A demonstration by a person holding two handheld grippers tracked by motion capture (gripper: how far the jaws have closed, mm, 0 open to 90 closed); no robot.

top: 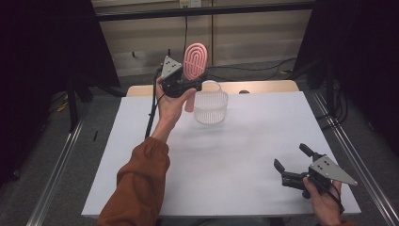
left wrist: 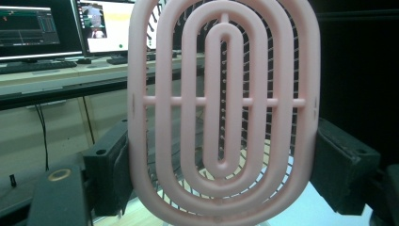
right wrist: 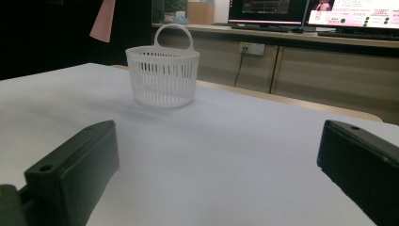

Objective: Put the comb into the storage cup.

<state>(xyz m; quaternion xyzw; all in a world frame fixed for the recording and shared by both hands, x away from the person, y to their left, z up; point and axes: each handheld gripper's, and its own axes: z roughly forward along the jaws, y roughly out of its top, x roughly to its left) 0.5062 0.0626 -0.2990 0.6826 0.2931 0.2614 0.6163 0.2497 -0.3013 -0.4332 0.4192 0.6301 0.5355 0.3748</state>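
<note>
At the near right corner of the table (top: 235, 179), the right hand-held gripper (top: 292, 164) rests low over the white surface in the person's right hand (top: 324, 197), its jaws spread wide with nothing between them; they point toward the middle of the table. In the right gripper view the two black jaws stand far apart at the bottom corners, with bare white tabletop between them. Farther in, the person's left forearm in a rust-orange sleeve (top: 139, 186) reaches from the near left edge diagonally toward the far side. Near the far edge, roughly at its middle, stands a white slotted basket (top: 211, 106) with an upright loop handle; in the right gripper view the basket (right wrist: 163, 75) stands upright on the table, and nothing can be made out inside it from there. Just beside the basket, on its left, the left hand (top: 171, 106) holds the left hand-held gripper (top: 190, 80) raised above the table. Its jaws are closed on a pink hairbrush (top: 195, 63), gripping the oval head by its two side edges. The head stands upright above the gripper and the pink handle hangs down beside the basket's left rim. In the left gripper view the pink hairbrush (left wrist: 223, 108) shows concentric oval ribs with a cross bar and rows of fine bristles behind them. Beyond the table, a bench carries monitors (left wrist: 40, 28) and keyboards.
</note>
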